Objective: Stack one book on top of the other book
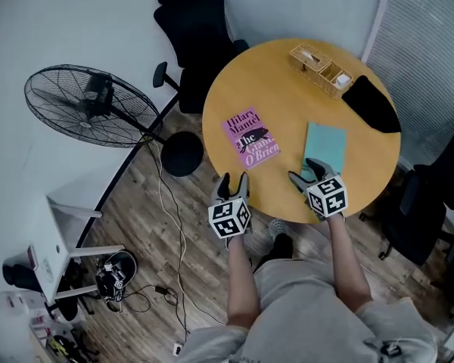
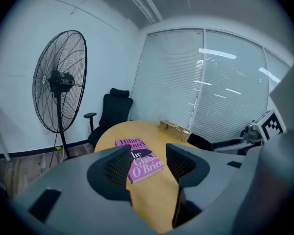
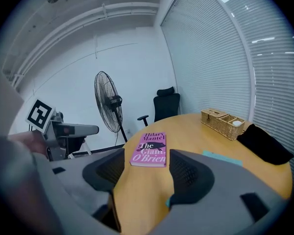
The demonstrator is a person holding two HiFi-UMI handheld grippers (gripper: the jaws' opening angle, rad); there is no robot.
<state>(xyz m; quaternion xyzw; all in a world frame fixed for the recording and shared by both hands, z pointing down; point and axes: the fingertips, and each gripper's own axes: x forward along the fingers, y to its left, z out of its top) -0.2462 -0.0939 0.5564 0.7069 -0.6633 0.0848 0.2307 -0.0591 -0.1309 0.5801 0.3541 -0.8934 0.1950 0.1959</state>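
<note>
Two books lie flat on the round wooden table (image 1: 287, 59). The pink one (image 1: 251, 140) is toward the left; the teal one (image 1: 324, 150) is right of it, apart from it. My left gripper (image 1: 234, 181) hovers at the table's near edge, short of the pink book, open and empty. My right gripper (image 1: 306, 171) is over the near end of the teal book, also open and empty. In the left gripper view the pink book (image 2: 139, 159) shows beyond the gripper (image 2: 148, 163). In the right gripper view the gripper (image 3: 144, 170) frames the pink book (image 3: 149, 149); the teal book (image 3: 223, 157) is partly hidden.
A wicker basket (image 1: 321, 69) and a black cloth item (image 1: 371, 103) sit at the table's far right. A black office chair (image 1: 197, 29) stands behind the table, a black stool (image 1: 181, 153) at its left, a large floor fan (image 1: 91, 106) further left. Another chair (image 1: 431, 195) is at right.
</note>
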